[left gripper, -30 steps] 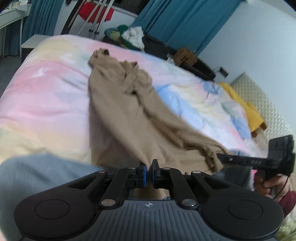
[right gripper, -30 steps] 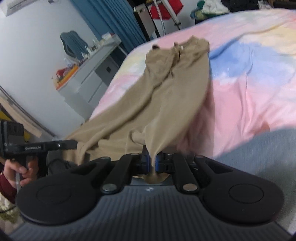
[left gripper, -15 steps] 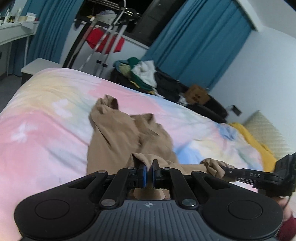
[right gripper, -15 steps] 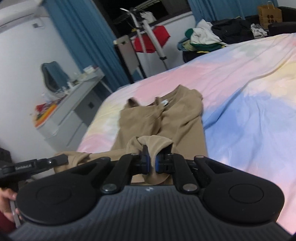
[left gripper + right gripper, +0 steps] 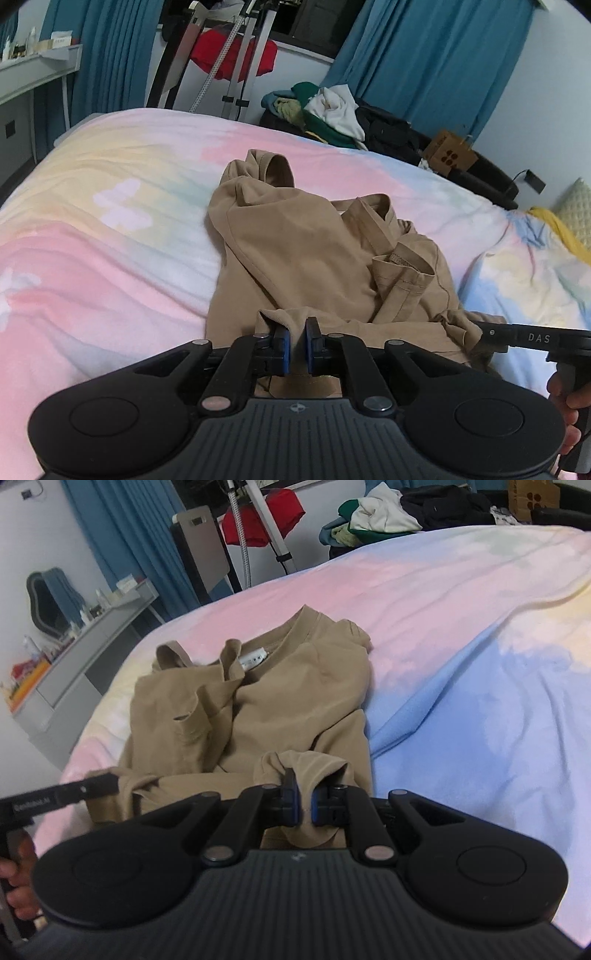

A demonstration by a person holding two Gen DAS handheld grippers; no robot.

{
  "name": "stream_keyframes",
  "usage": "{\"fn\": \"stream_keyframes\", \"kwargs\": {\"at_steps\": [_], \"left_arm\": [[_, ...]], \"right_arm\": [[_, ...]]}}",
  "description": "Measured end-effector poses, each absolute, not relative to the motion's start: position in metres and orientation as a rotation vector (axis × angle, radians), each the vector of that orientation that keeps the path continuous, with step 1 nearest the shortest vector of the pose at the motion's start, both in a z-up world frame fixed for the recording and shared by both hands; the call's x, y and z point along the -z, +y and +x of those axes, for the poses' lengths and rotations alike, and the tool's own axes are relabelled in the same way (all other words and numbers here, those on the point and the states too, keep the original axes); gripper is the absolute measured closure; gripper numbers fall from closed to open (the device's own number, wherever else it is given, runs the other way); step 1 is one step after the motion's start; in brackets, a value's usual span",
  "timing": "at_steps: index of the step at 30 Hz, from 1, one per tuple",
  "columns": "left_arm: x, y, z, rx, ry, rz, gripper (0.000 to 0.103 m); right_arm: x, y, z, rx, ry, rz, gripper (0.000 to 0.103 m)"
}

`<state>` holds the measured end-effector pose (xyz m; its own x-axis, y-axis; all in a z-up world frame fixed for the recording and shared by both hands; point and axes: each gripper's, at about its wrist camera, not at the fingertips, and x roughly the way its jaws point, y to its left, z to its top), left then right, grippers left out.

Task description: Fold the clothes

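A tan shirt lies crumpled on the pastel bedspread, collar and sleeves at the far end. My left gripper is shut on a fold of its near hem. My right gripper is shut on another fold of the hem, with the shirt spread beyond it and its white neck label showing. In the left wrist view the right gripper shows at the right, pinching cloth. In the right wrist view the left gripper shows at the left, also on cloth.
The bed's far edge meets a clothes pile on a dark sofa, a metal stand with a red cloth and blue curtains. A white desk stands beside the bed. A yellow cloth lies by the pillow.
Both grippers have carried the hem forward toward the collar and lowered. The shirt, stretched out long a second ago, now lies doubled and bunched on the bed.
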<state>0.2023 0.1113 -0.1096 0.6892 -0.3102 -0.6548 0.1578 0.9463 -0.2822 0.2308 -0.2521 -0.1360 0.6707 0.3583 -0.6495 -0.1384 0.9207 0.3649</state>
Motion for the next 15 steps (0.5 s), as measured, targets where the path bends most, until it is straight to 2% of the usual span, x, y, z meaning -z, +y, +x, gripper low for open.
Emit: {"fn": "stream_keyframes", "kwargs": {"at_steps": [3, 6, 8, 10, 12, 14, 15], "left_arm": [[0.105, 0.112, 0.197, 0.237, 0.762, -0.210, 0.084], [0.091, 0.112, 0.182, 0.213, 0.733, -0.191, 0.062], [0.079, 0.112, 0.169, 0.201, 0.709, -0.188, 0.057], [0.068, 0.110, 0.152, 0.195, 0.678, -0.177, 0.047], [0.061, 0.107, 0.135, 0.193, 0.656, -0.162, 0.040], [0.055, 0.104, 0.118, 0.190, 0.634, -0.147, 0.036], [0.052, 0.102, 0.109, 0.189, 0.623, -0.140, 0.030]], "right_arm": [[0.133, -0.248, 0.227, -0.281, 0.779, 0.267, 0.091], [0.127, -0.243, 0.218, -0.270, 0.762, 0.228, 0.087], [0.122, -0.241, 0.210, -0.264, 0.747, 0.207, 0.072], [0.115, -0.238, 0.198, -0.262, 0.706, 0.183, 0.046], [0.107, -0.236, 0.184, -0.256, 0.664, 0.164, 0.035], [0.098, -0.236, 0.169, -0.258, 0.638, 0.163, 0.031], [0.093, -0.236, 0.160, -0.258, 0.621, 0.164, 0.028]]}}
